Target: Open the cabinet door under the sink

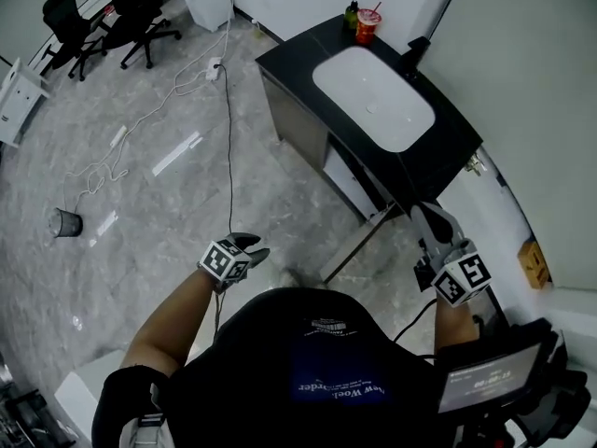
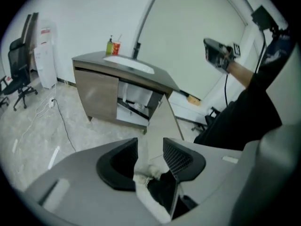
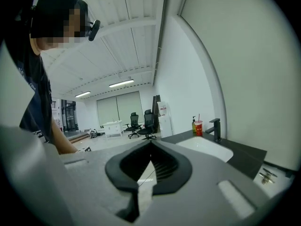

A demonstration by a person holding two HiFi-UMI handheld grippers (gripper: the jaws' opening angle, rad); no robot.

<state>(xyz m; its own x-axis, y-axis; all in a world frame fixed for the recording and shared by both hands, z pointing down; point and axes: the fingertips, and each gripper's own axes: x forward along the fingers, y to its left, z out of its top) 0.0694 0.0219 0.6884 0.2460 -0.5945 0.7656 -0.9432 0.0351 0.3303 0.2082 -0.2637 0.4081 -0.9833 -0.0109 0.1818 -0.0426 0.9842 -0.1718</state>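
Note:
The vanity has a black top [image 1: 289, 59] and a white sink [image 1: 373, 96]. Its right cabinet door [image 1: 359, 241] stands swung out toward me, and shelves show inside [image 2: 134, 109]. The other door [image 2: 96, 95] is closed. My left gripper [image 1: 252, 247] hovers over the floor, away from the cabinet. Its jaws [image 2: 150, 142] are open with nothing between them. My right gripper [image 1: 431, 215] is raised near the counter's near corner, beside the open door's hinge side. Its jaws [image 3: 150, 145] are shut and empty, pointing level over the sink [image 3: 207, 147].
A faucet [image 1: 415, 52], a red cup [image 1: 367, 24] and a soap bottle [image 1: 353, 12] stand at the sink's far end. A black cable [image 1: 229, 110] runs across the floor. Office chairs [image 1: 140, 7] and a small bin [image 1: 65, 222] sit to the left.

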